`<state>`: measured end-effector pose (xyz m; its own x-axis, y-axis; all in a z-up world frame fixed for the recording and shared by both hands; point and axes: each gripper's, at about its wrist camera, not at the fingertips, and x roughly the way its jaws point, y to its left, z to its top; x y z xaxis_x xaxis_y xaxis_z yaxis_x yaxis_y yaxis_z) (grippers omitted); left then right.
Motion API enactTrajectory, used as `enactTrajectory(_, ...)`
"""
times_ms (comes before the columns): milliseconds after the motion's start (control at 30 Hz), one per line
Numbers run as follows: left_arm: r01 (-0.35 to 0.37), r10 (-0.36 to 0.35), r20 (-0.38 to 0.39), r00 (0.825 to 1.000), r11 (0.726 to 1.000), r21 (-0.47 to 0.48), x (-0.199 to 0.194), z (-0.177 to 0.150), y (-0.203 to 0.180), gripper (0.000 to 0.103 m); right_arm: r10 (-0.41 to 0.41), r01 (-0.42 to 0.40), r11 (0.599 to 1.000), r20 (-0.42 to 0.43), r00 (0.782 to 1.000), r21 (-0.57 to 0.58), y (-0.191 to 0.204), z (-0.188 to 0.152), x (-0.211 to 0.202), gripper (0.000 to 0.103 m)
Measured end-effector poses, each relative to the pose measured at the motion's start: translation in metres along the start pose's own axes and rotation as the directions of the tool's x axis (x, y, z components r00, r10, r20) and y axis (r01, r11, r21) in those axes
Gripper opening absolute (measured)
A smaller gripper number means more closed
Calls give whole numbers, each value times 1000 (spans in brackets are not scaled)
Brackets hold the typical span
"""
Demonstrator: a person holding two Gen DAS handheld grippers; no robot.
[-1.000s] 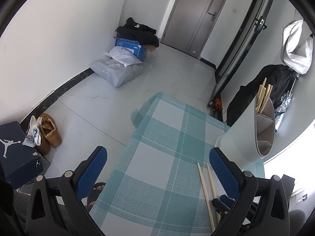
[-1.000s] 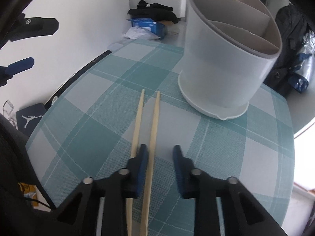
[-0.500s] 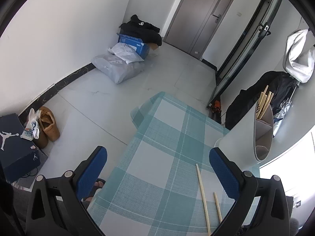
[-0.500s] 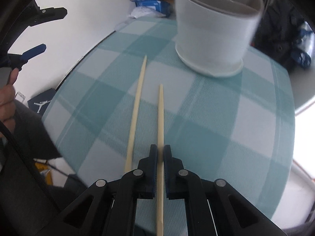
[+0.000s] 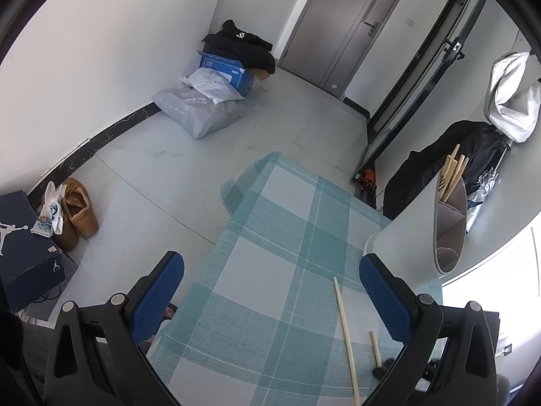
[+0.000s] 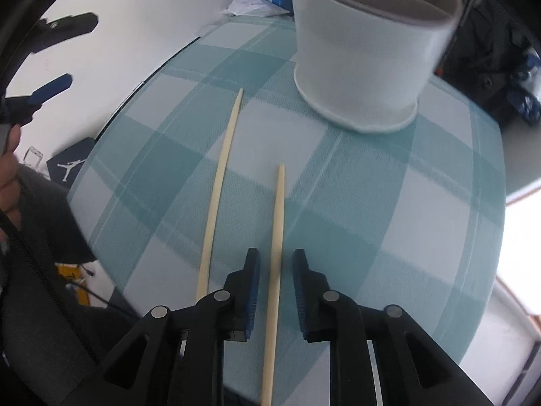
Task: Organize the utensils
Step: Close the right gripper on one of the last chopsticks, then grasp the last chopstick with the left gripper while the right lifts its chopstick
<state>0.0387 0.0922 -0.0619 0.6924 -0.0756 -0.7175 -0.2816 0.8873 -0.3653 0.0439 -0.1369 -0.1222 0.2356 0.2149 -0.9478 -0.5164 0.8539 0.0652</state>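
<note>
Your right gripper (image 6: 275, 264) points steeply down at the tabletop (image 6: 372, 186), which is covered in a teal-and-white checked cloth. Its jaws are opening, narrowly parted, with one chopstick (image 6: 276, 237) lying lengthwise in the gap between the blue pads (image 6: 253, 280); a sliver of space shows on each side, so the pads do not press on it. Just to the left of that gripper, a second chopstick (image 6: 221, 182) lies on the cloth, roughly parallel to the first, with its thin tip reaching further toward the holder.

Beyond both tips stands the white utensil holder (image 6: 365, 64), upright on the cloth and apart from the chopsticks. Its inside is split by dividers, and in the left wrist view several chopsticks (image 5: 451, 172) stand up out of its far compartment.

Your left gripper (image 5: 270, 291) hangs over the near left edge of the tabletop with its jaws spread wide and nothing between them. From the right wrist view you can see it off to the left, held in your hand (image 6: 8, 182).

Farther off, on the floor, sit a pair of tan shoes (image 5: 79, 209), a dark shoebox (image 5: 23, 250), and grey bags (image 5: 199, 108) by the wall.
</note>
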Motion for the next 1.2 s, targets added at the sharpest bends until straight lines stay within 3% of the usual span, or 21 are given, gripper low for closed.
enactTrajectory(200,-22,21,15,1000,999,27,5,-3,2,102,3,-3,1000,18,1000,-28,2,26,7,19)
enactTrajectory(367,-41,42,-10,999,997,61,13,-6,-2,102,11,-11,1000,38,999,-7,-3,42,12,4)
enactTrajectory(533,-32,39,-53,998,993,115,22,-12,-16,102,66,-71,997,106,992,41,-17,28,0,4)
enactTrajectory(667,-37,50,-87,995,988,149,30,-17,-28,102,114,-134,986,179,977,104,-36,22,-13,4)
enactTrajectory(833,-53,75,-134,988,985,164,41,-21,-40,102,195,-252,953,294,936,167,-59,20,-35,4)
enactTrajectory(1033,-71,113,-204,972,977,203,58,-26,-53,102,228,-320,926,377,898,203,-81,19,-52,4)
enactTrajectory(1200,-54,99,-271,957,984,170,71,-28,-51,102,241,-358,908,430,870,216,-98,17,-64,4)
